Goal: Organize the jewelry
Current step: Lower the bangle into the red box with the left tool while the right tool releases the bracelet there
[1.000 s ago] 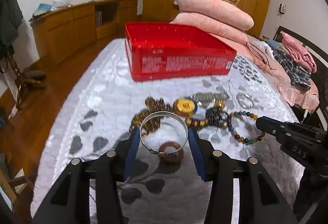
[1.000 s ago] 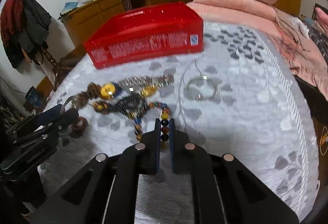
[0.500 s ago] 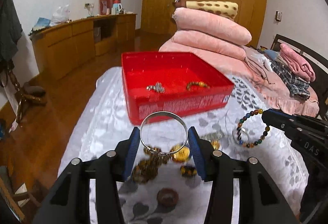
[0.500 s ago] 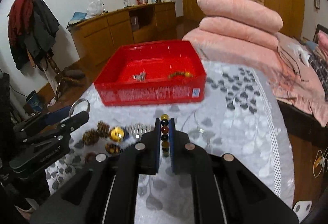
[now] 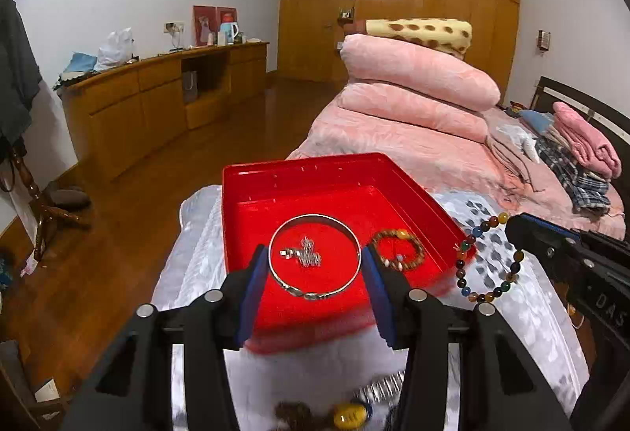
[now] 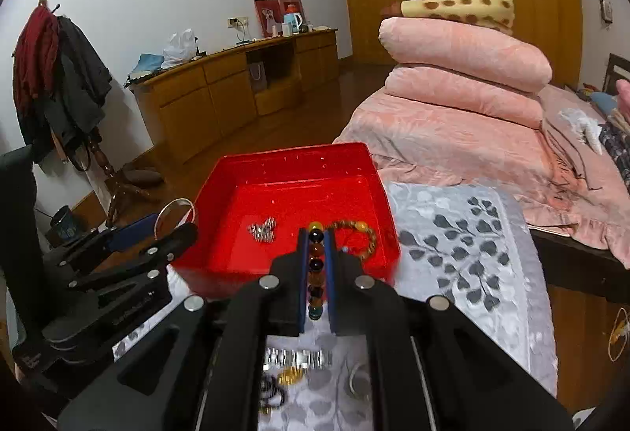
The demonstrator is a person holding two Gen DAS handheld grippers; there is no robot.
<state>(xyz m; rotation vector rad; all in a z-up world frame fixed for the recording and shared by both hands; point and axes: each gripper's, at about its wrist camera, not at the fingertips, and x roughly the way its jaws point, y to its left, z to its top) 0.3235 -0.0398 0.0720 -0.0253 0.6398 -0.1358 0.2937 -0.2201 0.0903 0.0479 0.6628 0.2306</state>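
The silver bangle [image 5: 315,257] is a thin, plain metal hoop with a small twisted join on its near side. The left gripper [image 5: 315,265] clamps it across its width, one blue pad on each side, so the hoop lies nearly flat with its opening facing up and sits in the air over the near half of the red tray [image 5: 252,194]. The gripper tilts down and forward toward the tray.

The beaded bracelet [image 6: 316,265] is a loop of round beads in amber, dark blue, green and brown. The right gripper [image 6: 316,265] is closed tight on one stretch of it, also angled down over the tray's near edge. Seen from the left wrist, the rest of the loop [image 5: 488,257] hangs below the fingertips, its plane roughly upright, just off the tray's near right corner.

Inside the tray lie a small silver chain piece [image 5: 303,255] near the middle and a brown beaded bracelet [image 5: 397,248] toward the right wall. The tray rests on a grey leaf-patterned bedspread [image 6: 464,234], at its far end. More jewelry lies on the bedspread's near part: a metal watch band [image 6: 297,359] and a yellow bead [image 5: 349,416], both blurred.
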